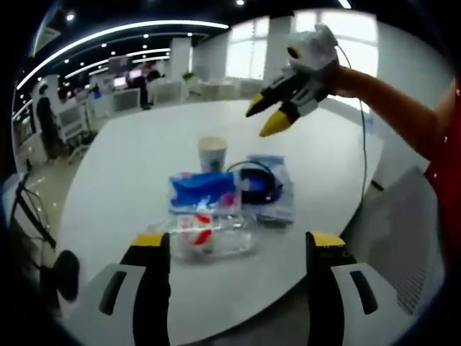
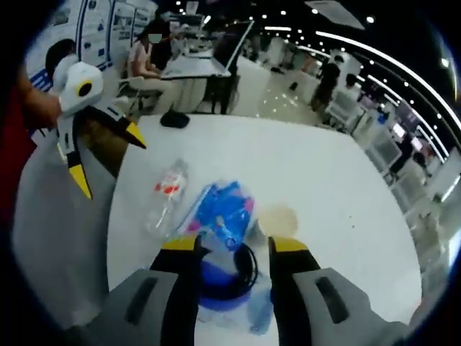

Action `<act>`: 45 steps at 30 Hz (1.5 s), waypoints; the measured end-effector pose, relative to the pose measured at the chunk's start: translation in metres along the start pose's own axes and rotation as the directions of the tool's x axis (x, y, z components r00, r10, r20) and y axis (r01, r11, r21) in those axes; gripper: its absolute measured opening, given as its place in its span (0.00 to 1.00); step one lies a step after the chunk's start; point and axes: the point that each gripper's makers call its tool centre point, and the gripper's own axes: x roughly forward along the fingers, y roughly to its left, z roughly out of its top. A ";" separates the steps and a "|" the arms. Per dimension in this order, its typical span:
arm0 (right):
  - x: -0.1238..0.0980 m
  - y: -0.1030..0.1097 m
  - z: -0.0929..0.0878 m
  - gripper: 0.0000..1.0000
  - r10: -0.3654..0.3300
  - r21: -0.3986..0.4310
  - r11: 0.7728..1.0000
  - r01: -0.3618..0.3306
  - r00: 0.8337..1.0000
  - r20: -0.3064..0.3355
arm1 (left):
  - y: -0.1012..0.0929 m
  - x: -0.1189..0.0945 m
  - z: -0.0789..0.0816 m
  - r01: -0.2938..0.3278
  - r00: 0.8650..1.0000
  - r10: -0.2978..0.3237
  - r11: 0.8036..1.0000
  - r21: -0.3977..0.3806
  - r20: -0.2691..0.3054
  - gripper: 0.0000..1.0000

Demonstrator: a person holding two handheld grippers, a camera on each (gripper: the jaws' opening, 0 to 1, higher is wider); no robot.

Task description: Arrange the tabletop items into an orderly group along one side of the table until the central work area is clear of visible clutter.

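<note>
**Clutter loosely gathered, grouping barely begun**

Judging by the layout: four items bunched near the middle of the white table (image 1: 108, 187), none yet pushed to one side. Sorting apparently still ahead; nothing gripped by either tool.

Left gripper view, bottom of frame: left gripper (image 1: 238, 249) with yellow-tipped grey jaws spread wide, empty, hovering short of the pile. Right gripper (image 1: 277, 115) at upper right of that frame, held up in a hand above the table, its yellow tips slightly apart, holding nothing.

Right gripper view, bottom centre: right gripper (image 2: 235, 249) with jaws open and nothing clamped between them, poised over the cable packet. Left gripper (image 2: 108, 155) at the left edge, jaws splayed well apart, empty.

Items, by material and shape:
- Clear plastic bottle (image 1: 209, 234), lying on its side, glossy, red-and-white label; nearest the left gripper.
- Blue crinkly pouch (image 1: 204, 192), soft and shiny, touching the bottle at centre frame.
- Flat transparent packet with a coiled black cable (image 1: 263, 186) inside, just right of the pouch.
- Paper cup (image 1: 212, 153), upright, pale with a dark band near the base, just above the pouch.

In the right gripper view: bottle (image 2: 167, 196) left of centre, pouch (image 2: 225, 213) at centre, cable packet (image 2: 234, 277) low between the jaws.

Small dark object (image 2: 175, 119) alone near the far table edge, upper left; identity unclear.
</note>
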 end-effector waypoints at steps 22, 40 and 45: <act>0.061 0.026 0.015 0.43 -0.154 0.229 0.966 0.121 0.980 0.129 | 0.000 -0.002 0.002 0.008 1.000 -0.008 1.000 -0.011 0.020 0.73; 0.116 0.028 -0.022 0.29 -0.124 0.220 0.968 0.121 0.992 0.000 | -0.001 -0.001 0.000 0.016 1.000 -0.015 1.000 -0.021 0.013 0.73; 0.116 0.025 -0.025 0.27 -0.126 0.219 0.968 0.124 0.992 -0.007 | -0.001 -0.001 0.000 0.014 1.000 -0.013 1.000 -0.023 0.011 0.73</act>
